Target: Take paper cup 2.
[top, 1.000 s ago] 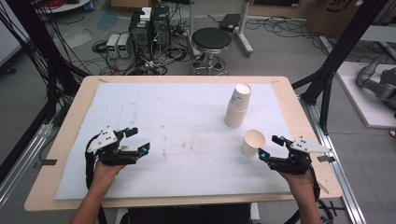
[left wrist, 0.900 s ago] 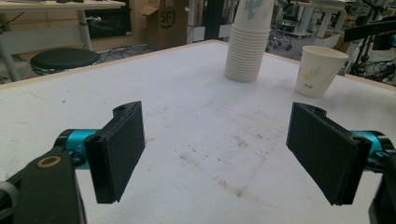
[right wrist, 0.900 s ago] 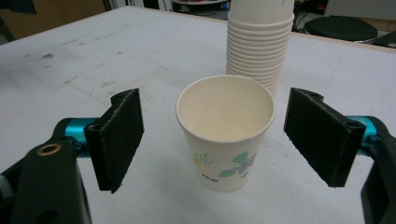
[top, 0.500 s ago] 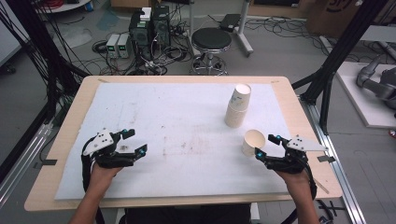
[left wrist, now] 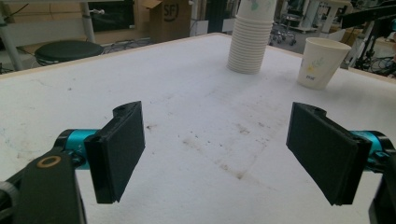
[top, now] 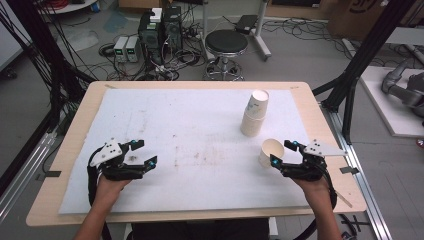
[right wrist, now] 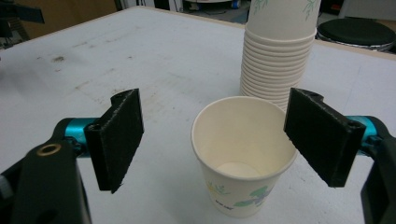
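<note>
Right gripper [top: 282,153] spread at the single paper cup [top: 270,152] near the table's [top: 60,150] right edge, not pinching; left gripper [top: 143,152] spread over bare mat [top: 200,130]

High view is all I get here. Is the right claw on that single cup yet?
Observer: No. In the right gripper view the single cup stands upright between the right claw's jaws, with a gap on each side.
Operator: Anything in the cup?
Observer: Nothing; its bare bottom shows from above.
Operator: The taller thing behind it, one cup or several?
Observer: Several. The cup stack shows many nested rims, mouth down, apart from the single cup.
Operator: Left claw holding anything?
Observer: No. The left claw is open over the bare white mat, with only stains between its jaws.
</note>
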`<action>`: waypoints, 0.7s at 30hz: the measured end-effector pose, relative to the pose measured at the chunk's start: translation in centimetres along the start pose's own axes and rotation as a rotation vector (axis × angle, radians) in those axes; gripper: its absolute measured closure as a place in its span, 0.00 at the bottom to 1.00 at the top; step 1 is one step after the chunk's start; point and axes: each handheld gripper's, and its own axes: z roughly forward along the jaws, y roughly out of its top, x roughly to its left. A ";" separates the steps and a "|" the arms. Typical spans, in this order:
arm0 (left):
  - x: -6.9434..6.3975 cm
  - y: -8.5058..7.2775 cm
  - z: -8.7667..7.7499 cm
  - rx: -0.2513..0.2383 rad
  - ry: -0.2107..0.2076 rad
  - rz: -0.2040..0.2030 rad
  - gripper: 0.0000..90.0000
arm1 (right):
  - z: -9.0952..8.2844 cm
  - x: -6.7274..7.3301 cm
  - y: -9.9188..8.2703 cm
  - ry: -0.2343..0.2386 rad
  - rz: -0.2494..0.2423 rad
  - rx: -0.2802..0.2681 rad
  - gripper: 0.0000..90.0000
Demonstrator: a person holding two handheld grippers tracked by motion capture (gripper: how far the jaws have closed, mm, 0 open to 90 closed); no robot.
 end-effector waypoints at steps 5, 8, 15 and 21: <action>-0.1 0.0 0.5 0.002 -0.014 -0.001 0.22 | 0.4 -0.3 1.1 -0.006 0.000 0.004 0.23; -0.1 0.0 0.6 0.007 -0.020 0.001 0.22 | 0.8 -0.6 1.8 -0.006 -0.001 0.010 0.23; -0.1 -0.1 0.5 0.008 -0.022 -0.006 0.22 | 1.9 -1.4 4.5 -0.024 -0.026 0.027 0.23; -0.1 -0.1 0.5 0.005 -0.020 -0.004 0.22 | 3.2 -2.2 7.0 -0.046 -0.043 0.047 0.23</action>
